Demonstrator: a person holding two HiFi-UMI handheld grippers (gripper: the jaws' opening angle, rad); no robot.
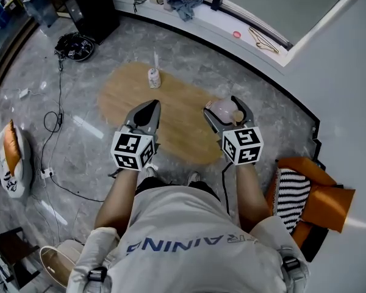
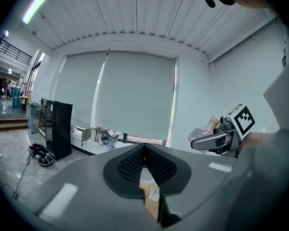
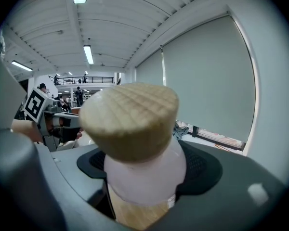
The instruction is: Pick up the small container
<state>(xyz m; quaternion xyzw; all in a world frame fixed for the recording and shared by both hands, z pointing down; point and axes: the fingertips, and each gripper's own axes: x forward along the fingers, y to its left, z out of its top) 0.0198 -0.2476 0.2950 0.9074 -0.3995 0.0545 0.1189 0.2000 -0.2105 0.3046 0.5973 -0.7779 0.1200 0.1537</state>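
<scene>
My right gripper (image 1: 222,107) is shut on the small container (image 1: 218,107), a pale frosted jar with a cork stopper (image 1: 238,115). It holds the jar in the air above the right end of the oval wooden table (image 1: 183,127). In the right gripper view the container (image 3: 145,173) fills the gap between the jaws, the cork (image 3: 130,117) pointing at the camera. My left gripper (image 1: 152,107) hangs over the middle of the table, shut with nothing in it; its pads (image 2: 135,165) meet at the tip. From the left gripper view, the right gripper (image 2: 216,138) and jar show at the right.
A small white bottle (image 1: 154,77) with a thin stick stands at the table's far end. Cables (image 1: 53,127) trail over the marble floor at the left. An orange chair with a striped cushion (image 1: 311,197) stands at the right. A curved white ledge (image 1: 232,23) with clothes runs along the back.
</scene>
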